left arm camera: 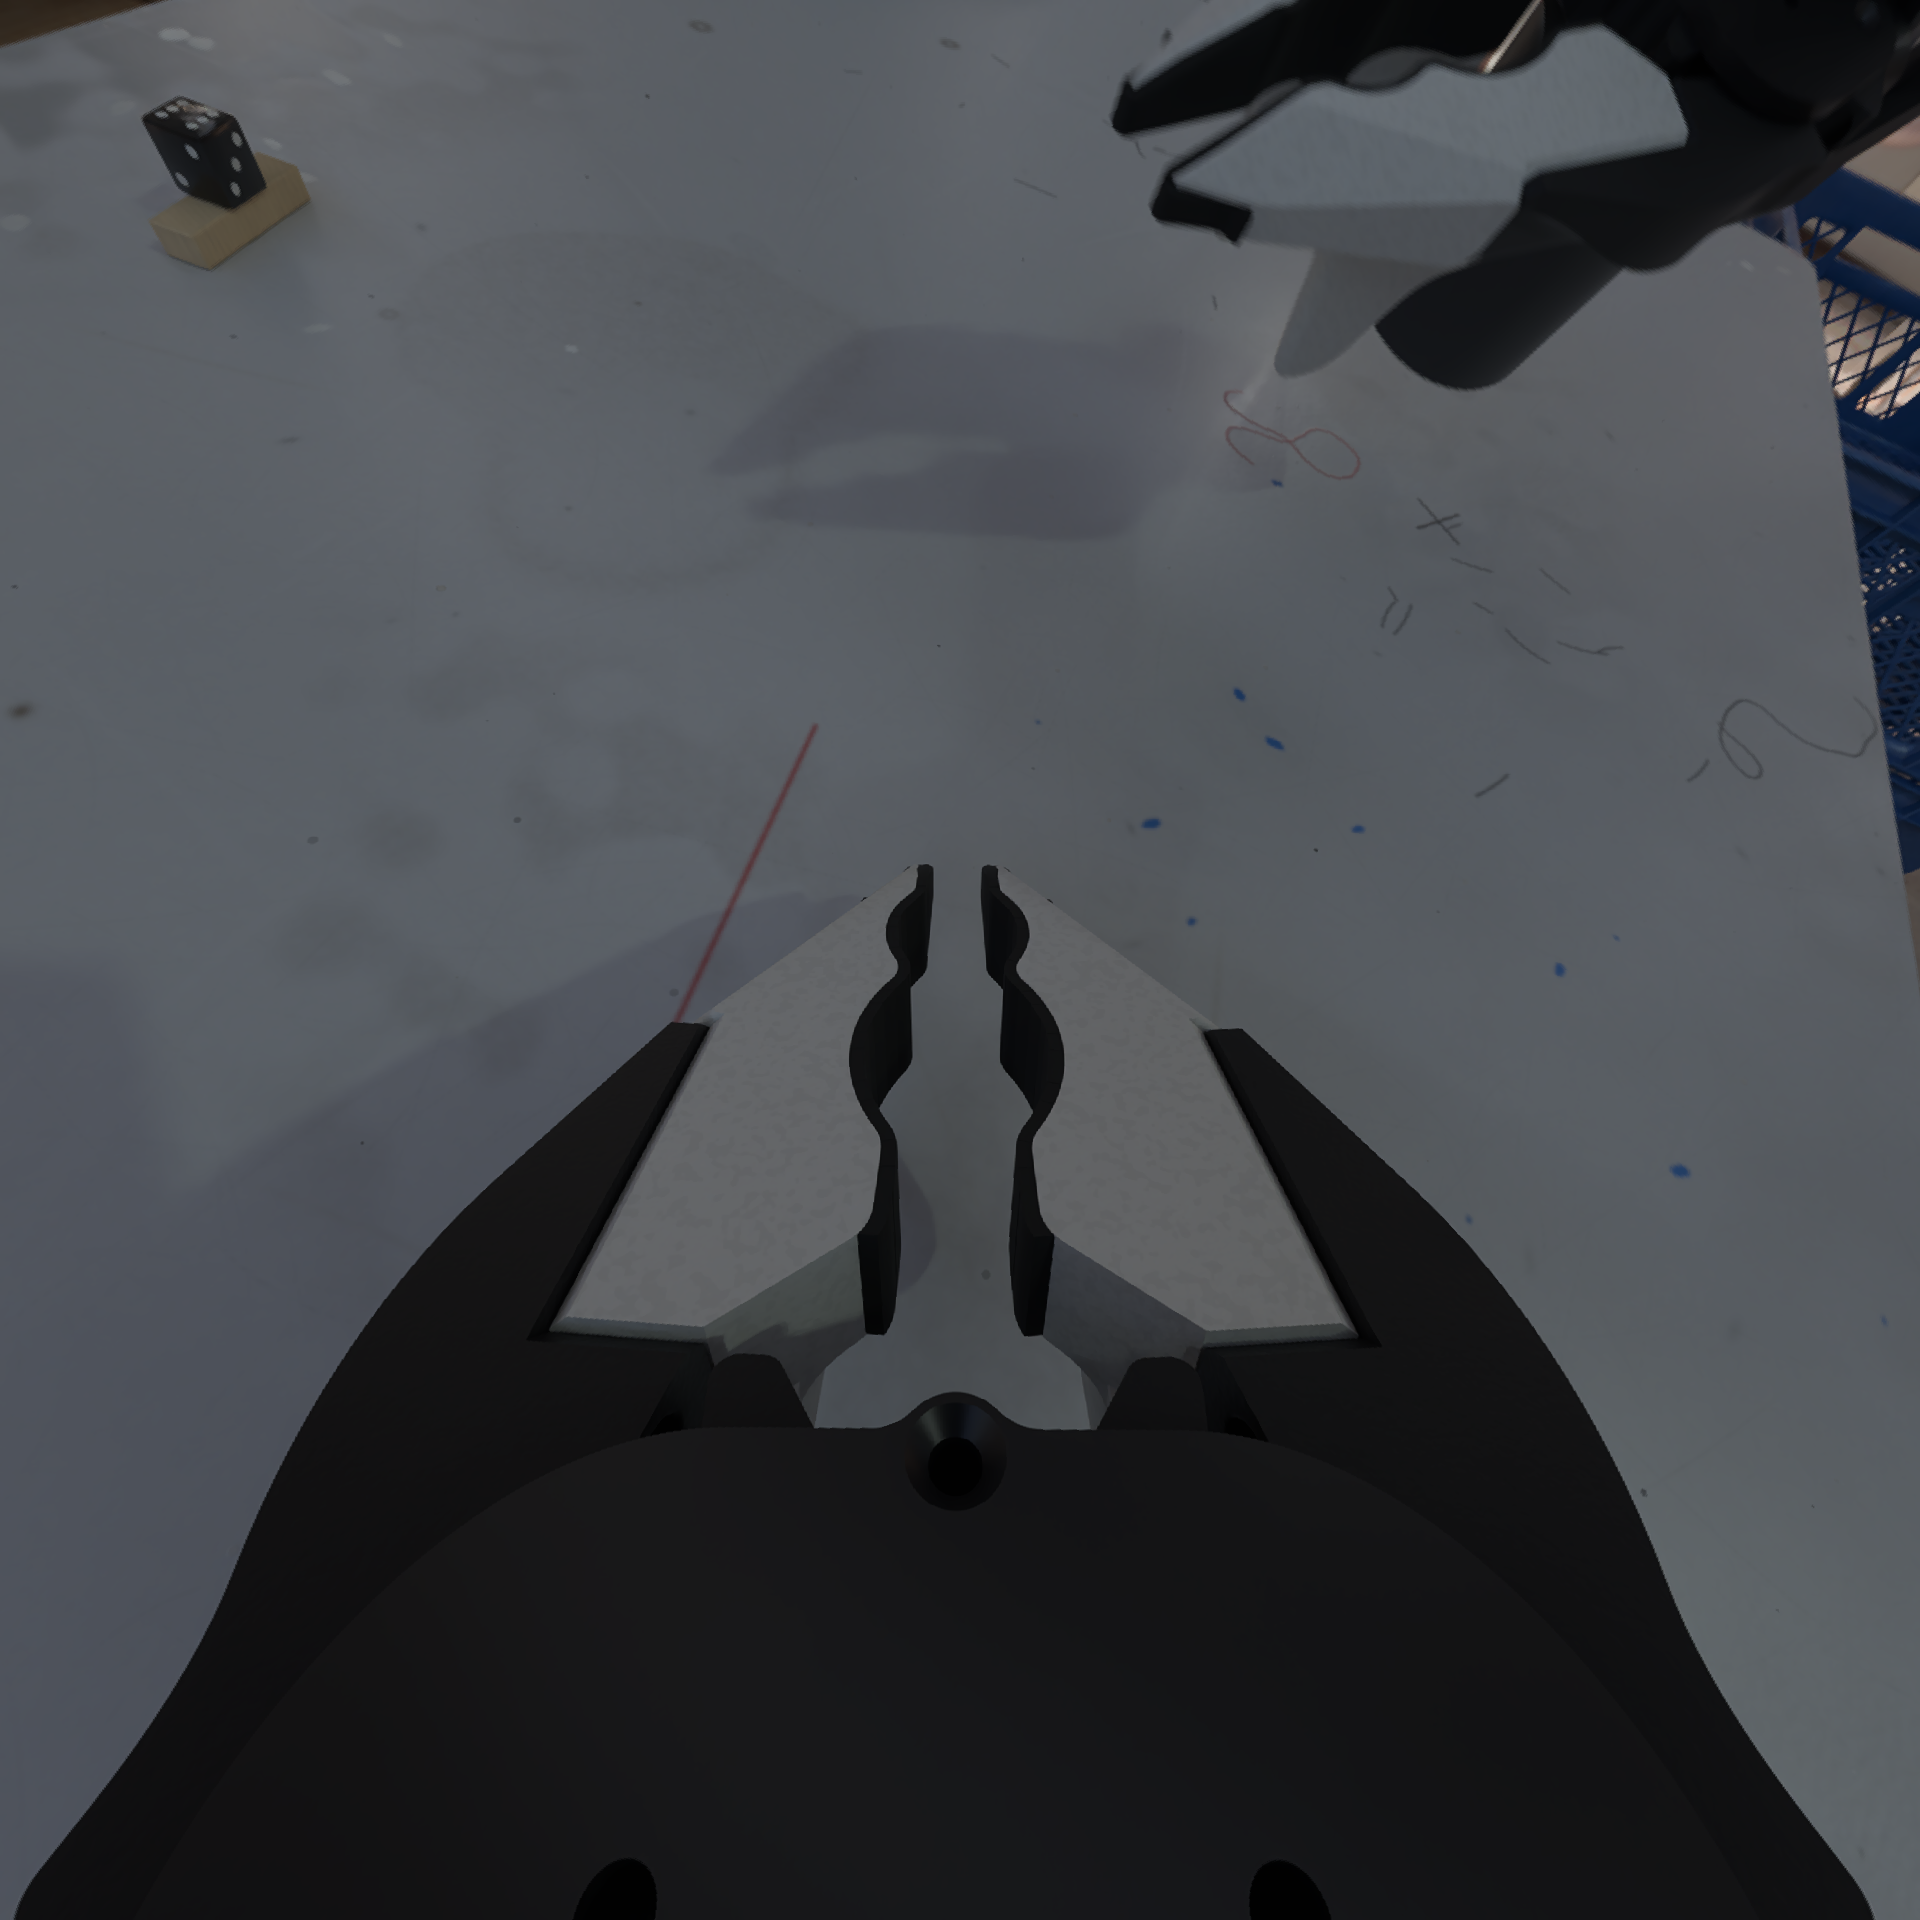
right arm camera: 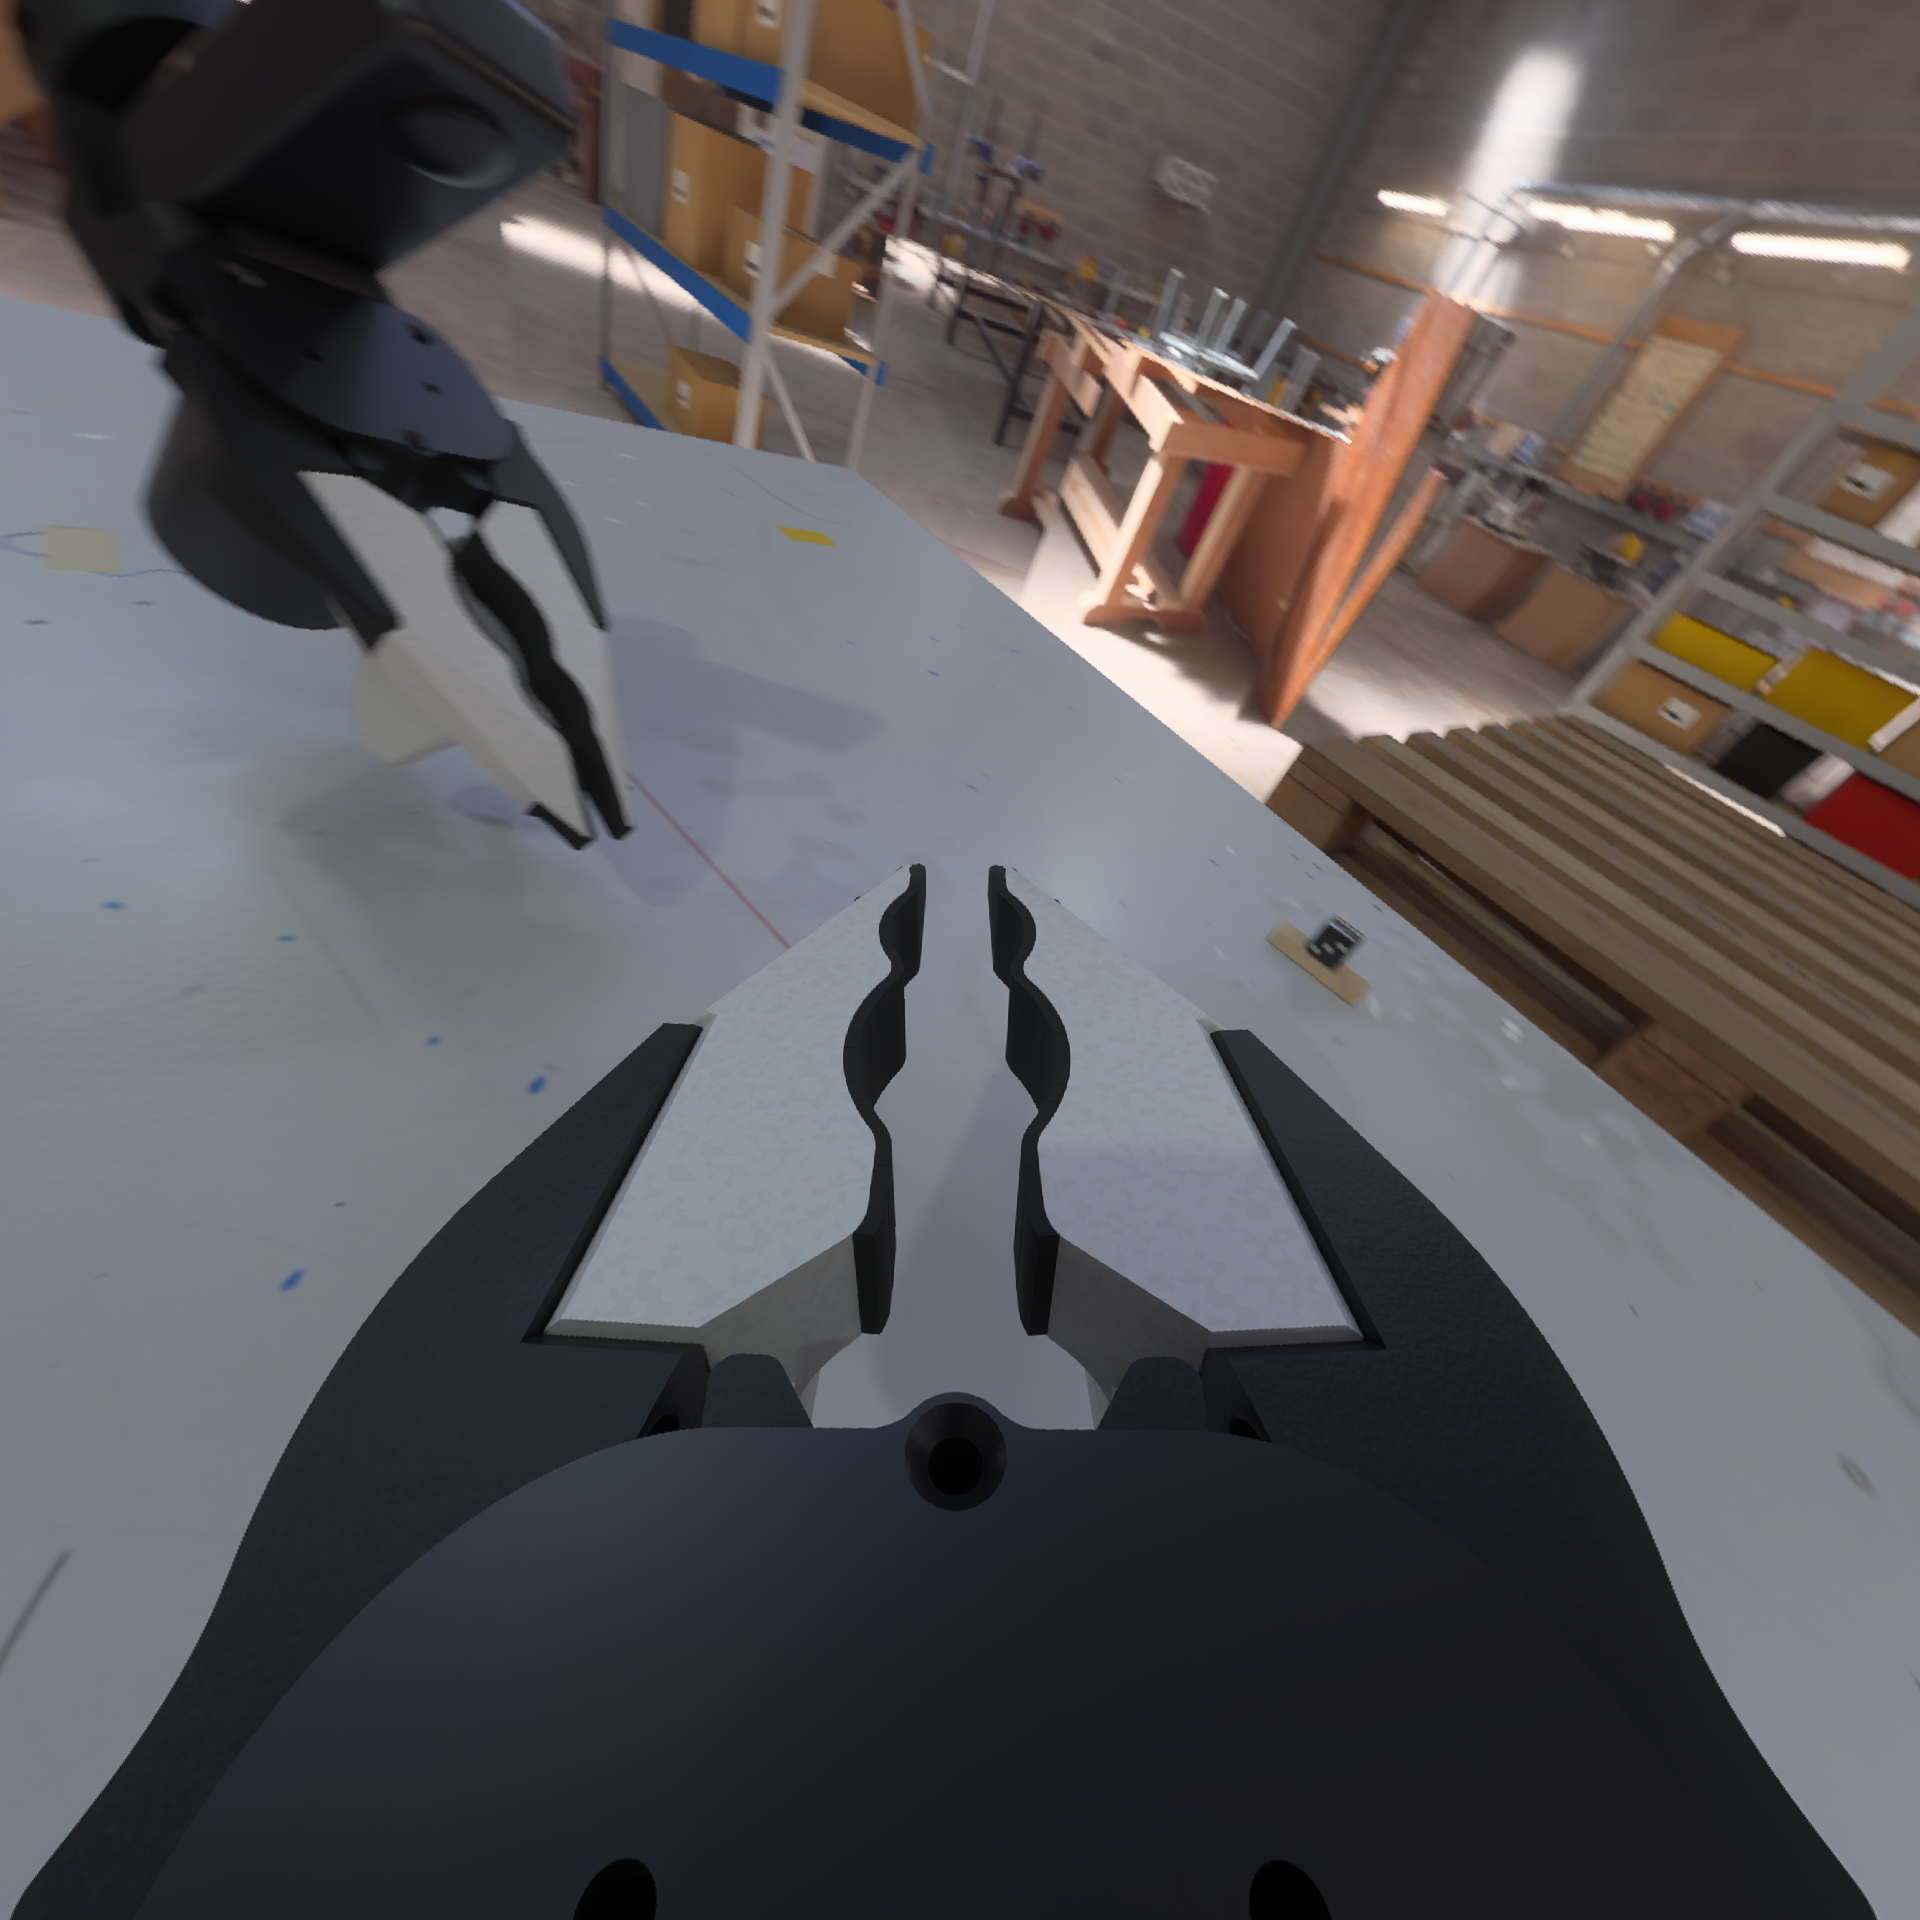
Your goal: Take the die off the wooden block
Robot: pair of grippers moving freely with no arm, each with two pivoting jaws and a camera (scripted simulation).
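Note:
A black die point(left arm camera: 203, 151) with white pips stands tilted on a small pale wooden block point(left arm camera: 231, 223) at the far left of the white table point(left arm camera: 935, 623). My left gripper point(left arm camera: 956, 878) is empty, well short of the block, its jaws nearly together with a narrow gap. My right gripper point(right arm camera: 956, 878) is also empty with the same narrow gap. The die point(right arm camera: 1335, 940) and block point(right arm camera: 1317, 971) lie ahead of it to the right, near the table edge. Each gripper shows in the other's view: the right gripper point(left arm camera: 1143, 166) and the left gripper point(right arm camera: 597, 826).
A blue mesh crate point(left arm camera: 1881, 364) stands past the table's right edge. In the right wrist view, stacked wooden planks point(right arm camera: 1610, 831), a workbench point(right arm camera: 1195, 436) and shelving point(right arm camera: 769, 208) lie beyond the table. A thin red line point(left arm camera: 748, 873) marks the table.

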